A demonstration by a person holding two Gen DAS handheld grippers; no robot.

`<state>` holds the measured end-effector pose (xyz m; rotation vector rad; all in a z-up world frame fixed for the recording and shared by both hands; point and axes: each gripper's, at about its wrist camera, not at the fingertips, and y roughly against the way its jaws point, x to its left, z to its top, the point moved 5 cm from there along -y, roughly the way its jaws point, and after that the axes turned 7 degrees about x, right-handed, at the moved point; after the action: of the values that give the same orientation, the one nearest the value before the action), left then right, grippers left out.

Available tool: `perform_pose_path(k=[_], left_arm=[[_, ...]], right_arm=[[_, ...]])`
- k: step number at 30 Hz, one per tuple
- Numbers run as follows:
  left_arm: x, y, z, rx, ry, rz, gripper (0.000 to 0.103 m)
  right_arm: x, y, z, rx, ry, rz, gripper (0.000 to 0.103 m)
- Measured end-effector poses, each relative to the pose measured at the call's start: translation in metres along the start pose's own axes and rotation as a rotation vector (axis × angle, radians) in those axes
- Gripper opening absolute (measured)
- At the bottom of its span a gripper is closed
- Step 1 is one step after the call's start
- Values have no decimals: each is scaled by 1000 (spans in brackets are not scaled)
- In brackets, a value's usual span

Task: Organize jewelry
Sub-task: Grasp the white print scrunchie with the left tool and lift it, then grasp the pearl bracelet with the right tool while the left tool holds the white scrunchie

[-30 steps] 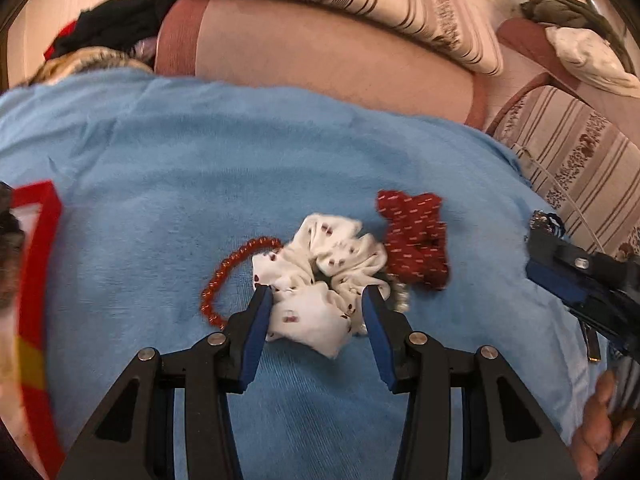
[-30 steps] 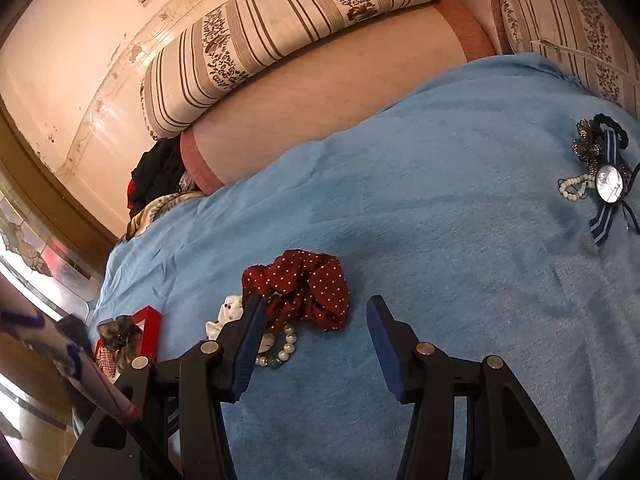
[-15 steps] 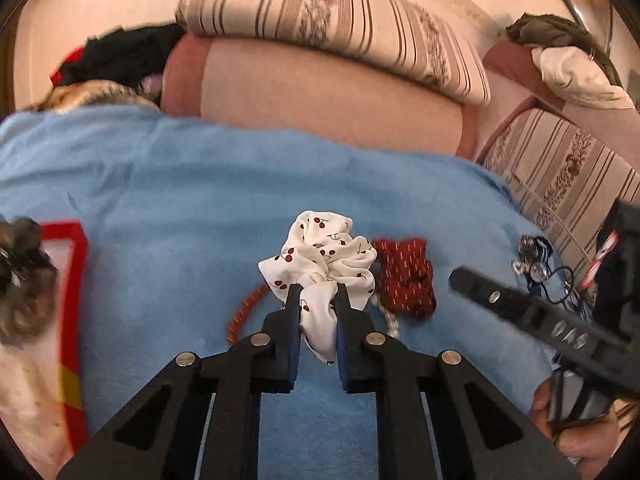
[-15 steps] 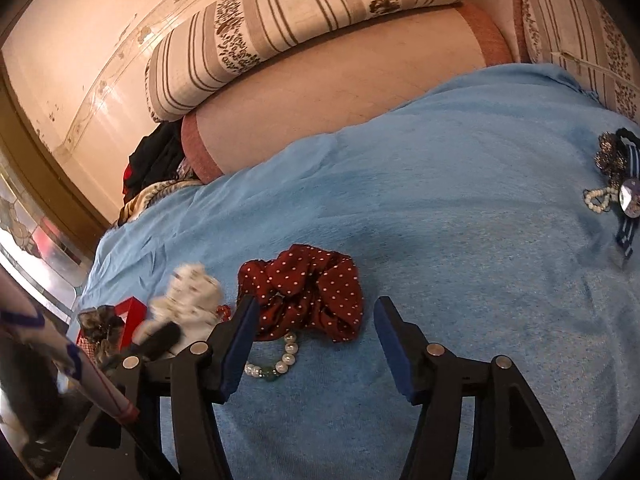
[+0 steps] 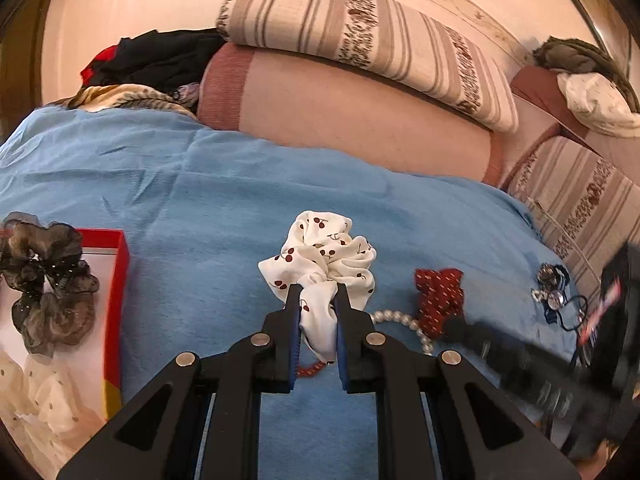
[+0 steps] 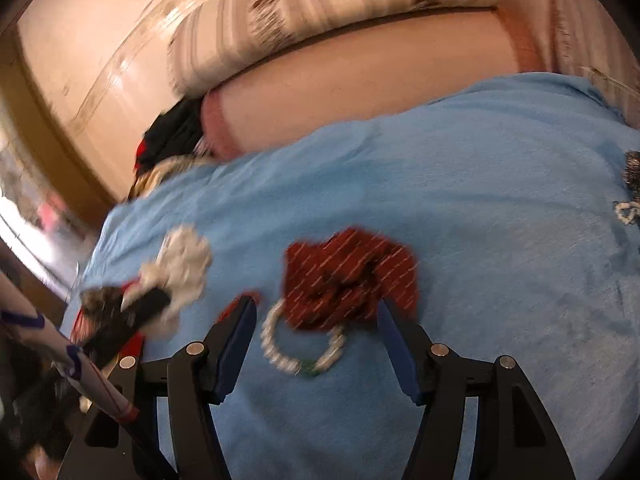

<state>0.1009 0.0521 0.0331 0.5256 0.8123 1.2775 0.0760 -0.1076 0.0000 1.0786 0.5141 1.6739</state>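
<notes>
My left gripper is shut on a white cherry-print scrunchie and holds it above the blue blanket; the scrunchie also shows blurred in the right wrist view. My right gripper is open, just short of a red dotted scrunchie and a pearl bracelet. In the left wrist view the red scrunchie and pearl bracelet lie to the right, with a red bead bracelet under the fingers. A red-rimmed box at left holds a grey scrunchie and a cream one.
A blue ribbon brooch with beads lies at the blanket's right edge. Striped cushions and a pink bolster line the back. Dark clothes are piled at the back left.
My left gripper closed on the white scrunchie, lifted it and carried it left toward the red box. My right gripper moved closer to the red scrunchie and pearl bracelet, staying open.
</notes>
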Motion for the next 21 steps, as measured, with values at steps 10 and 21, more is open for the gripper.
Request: perform_pose_path(k=[10,21], left_arm=[[-3,-4,-3,16,-5,-2,14],[2,8,-2,-14,4,8,14]], right_arm=[[-8,-45,-11,105,69,-114,32],[32,6,-13,-20,162,91,10]])
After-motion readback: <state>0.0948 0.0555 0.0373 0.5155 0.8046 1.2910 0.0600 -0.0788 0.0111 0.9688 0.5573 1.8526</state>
